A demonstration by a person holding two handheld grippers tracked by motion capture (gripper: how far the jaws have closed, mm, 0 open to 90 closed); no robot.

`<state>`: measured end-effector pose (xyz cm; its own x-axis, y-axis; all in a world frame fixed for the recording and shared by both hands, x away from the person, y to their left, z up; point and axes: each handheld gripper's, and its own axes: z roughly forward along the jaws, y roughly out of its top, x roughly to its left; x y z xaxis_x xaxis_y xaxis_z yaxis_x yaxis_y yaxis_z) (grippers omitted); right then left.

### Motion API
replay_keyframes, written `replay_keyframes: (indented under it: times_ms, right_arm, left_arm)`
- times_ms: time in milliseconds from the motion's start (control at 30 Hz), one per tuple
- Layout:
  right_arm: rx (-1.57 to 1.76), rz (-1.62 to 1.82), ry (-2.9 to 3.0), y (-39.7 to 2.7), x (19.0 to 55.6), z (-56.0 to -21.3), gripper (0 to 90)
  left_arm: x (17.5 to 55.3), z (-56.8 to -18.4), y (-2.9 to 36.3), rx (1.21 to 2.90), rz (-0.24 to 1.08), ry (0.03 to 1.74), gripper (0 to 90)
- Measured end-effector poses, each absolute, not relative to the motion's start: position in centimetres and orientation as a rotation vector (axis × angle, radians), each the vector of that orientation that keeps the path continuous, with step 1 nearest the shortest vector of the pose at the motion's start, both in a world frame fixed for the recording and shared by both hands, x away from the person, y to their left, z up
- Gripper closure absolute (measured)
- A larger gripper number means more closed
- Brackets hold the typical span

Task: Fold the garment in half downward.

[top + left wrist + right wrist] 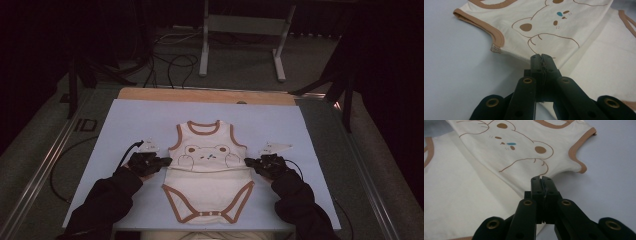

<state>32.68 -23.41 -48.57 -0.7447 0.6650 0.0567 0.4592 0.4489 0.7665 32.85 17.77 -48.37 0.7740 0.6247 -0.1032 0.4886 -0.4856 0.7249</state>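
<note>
The cream bodysuit [207,172] lies mid-mat, crotch snaps toward the near edge of the pale mat [125,125]. Left gripper [167,161] and right gripper [247,161] each pinch a side seam, jaws pressed together on cloth. A crease crosses the waist, so I'd judge the fold barely begun, most of it left.

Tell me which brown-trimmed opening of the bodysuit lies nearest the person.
The leg opening with snaps on the bodysuit, at the near table edge; the neckline and armholes lie farther away.

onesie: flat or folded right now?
Partly folded. The onesie has a crease across its middle where both tongs pinch its side edges; the top half overlaps the lower.
</note>
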Motion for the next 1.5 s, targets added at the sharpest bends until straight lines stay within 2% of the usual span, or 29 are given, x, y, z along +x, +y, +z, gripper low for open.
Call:
replay_keyframes:
  times_ms: [700, 1500]
  right_arm:
    - [0.96, 1.163, 2.513, -23.3, 29.2, -50.0, 89.8]
    - [0.966, 1.106, 2.566, -23.5, 28.5, -51.6, 89.8]
  left_arm:
    - [30.1, -49.4, 18.1, 2.222, 0.175, 0.799, 90.0]
    - [29.1, -51.2, 17.8, 2.272, 0.11, 0.822, 90.0]
